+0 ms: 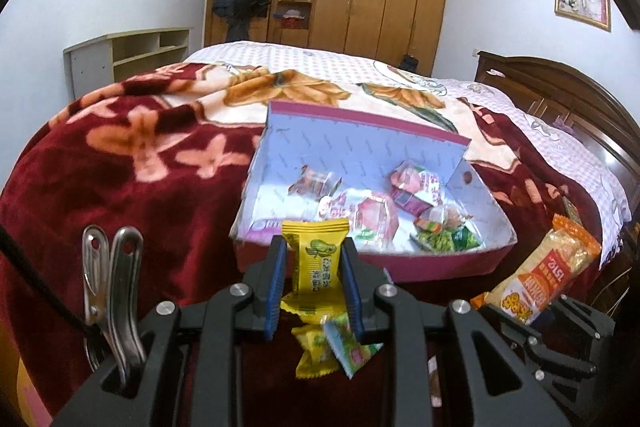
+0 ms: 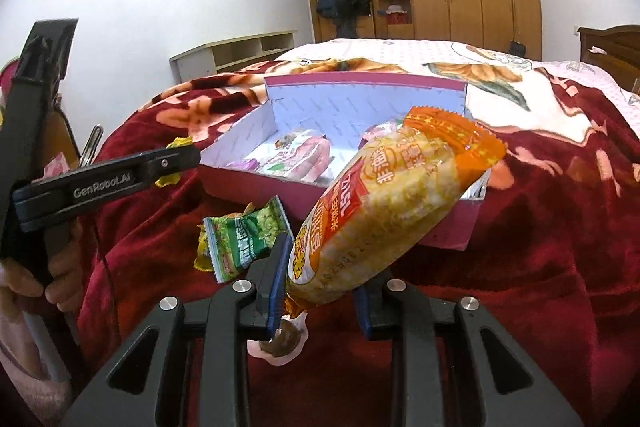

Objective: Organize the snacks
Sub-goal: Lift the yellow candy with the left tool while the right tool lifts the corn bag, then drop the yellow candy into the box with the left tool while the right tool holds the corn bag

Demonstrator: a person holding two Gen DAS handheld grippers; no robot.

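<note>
Here left tongs (image 1: pixel 314 267) clamp yellow candy (image 1: pixel 316 263); right tongs (image 2: pixel 320 291) clamp orange snack bag (image 2: pixel 384 211) before box (image 2: pixel 360 95)

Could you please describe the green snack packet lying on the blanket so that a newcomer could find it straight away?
Start at the red floral blanket covering the bed, then find the open pink-sided box on it. On the blanket just in front of the box lies the green packet. It is the only green-and-white one outside the box, overlapping a yellow wrapper.

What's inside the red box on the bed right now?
The red box holds several wrapped snacks: pink packets mid-floor, a green one at right. The near wall hides part of its floor.
</note>
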